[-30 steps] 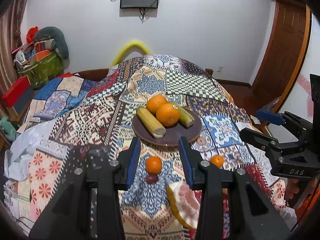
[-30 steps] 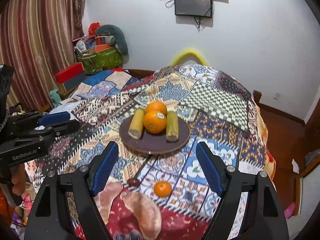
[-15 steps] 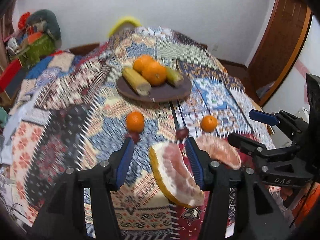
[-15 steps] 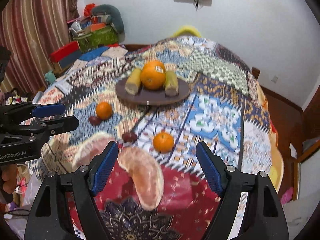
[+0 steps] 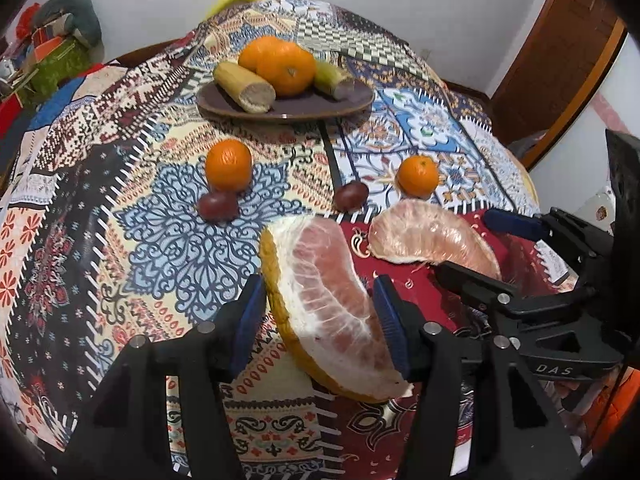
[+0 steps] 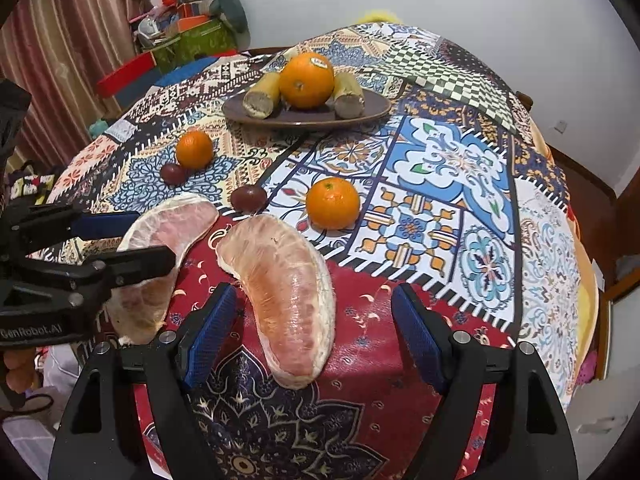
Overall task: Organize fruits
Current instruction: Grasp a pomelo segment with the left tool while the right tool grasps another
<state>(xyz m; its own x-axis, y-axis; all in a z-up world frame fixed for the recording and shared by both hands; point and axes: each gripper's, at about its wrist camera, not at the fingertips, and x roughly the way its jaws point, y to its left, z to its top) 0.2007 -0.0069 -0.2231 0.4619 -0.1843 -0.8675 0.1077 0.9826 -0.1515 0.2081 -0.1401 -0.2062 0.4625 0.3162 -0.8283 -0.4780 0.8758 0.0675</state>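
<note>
- The left gripper [image 5: 320, 316] is standing open around a pomelo wedge with rind [image 5: 324, 304] – the wedge is lying between its blue pads [image 5: 248, 320], the right pad nearly touching the flesh.
- The right gripper [image 6: 312, 344] is spread wide around a peeled pomelo segment [image 6: 284, 296], which is sitting nearer the left pad, clear of both.
- Both pieces are resting at the near edge of the patterned tablecloth [image 6: 448, 184] – pink, veined flesh, curved like crescents.
- Farther off, two small oranges [image 6: 333, 203] and two dark round fruits [image 6: 248, 198] are lying loose.
- A brown plate [image 6: 372, 110] at the far side is holding oranges and two cut stalk pieces.
</note>
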